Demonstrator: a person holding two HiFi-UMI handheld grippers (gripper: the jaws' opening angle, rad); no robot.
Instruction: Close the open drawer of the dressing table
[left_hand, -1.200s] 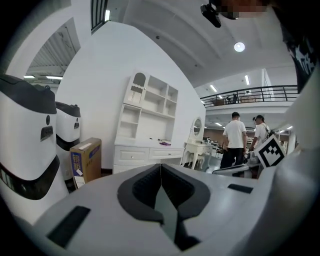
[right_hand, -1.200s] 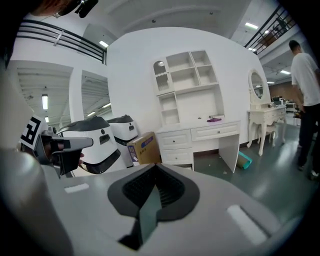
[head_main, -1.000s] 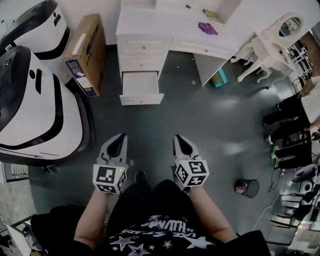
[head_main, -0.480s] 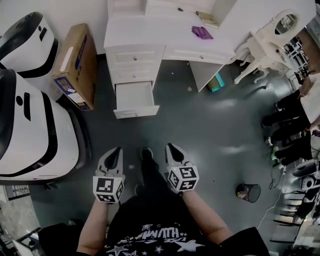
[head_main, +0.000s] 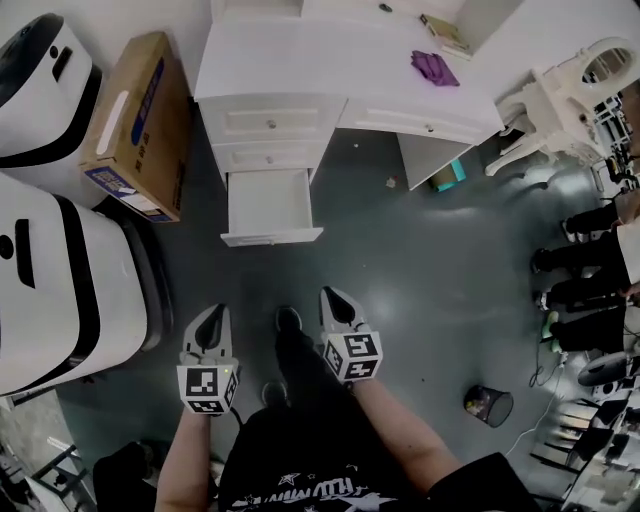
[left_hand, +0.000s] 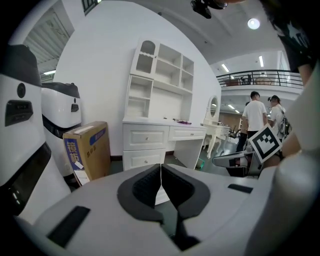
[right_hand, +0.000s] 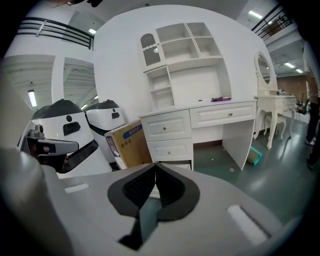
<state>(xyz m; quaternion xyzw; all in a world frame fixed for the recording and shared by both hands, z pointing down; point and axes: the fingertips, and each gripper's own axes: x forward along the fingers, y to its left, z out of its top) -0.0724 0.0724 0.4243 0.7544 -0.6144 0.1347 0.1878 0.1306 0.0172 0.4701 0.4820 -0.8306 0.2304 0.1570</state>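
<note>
White painted wood makes up the dressing table (head_main: 300, 60), which stands at the far side by the wall. Its open drawer (head_main: 268, 205) is the lowest one on the left side. It sticks out over the dark floor (head_main: 420, 270) toward the person, and it looks bare inside. A brown cardboard box (head_main: 135, 120) leans just to the left of it.

Both tools are near the person and well apart from the drawer. The left gripper (head_main: 214, 313) has its jaws pressed together with nothing between them. The right gripper (head_main: 331, 296) is squeezed closed too, and it is also empty.

I think the drawer is hard and stiff, so it will not bend or break from a push. It looks empty, so it is likely light and should slide in easily. The paint looks smooth, so pinching it could slip. There is no need to grab it at all. The best spot is the middle of its flat front board (head_main: 272, 238), pushed straight toward the wall. A push near one corner could make it go in crooked and stick
</note>
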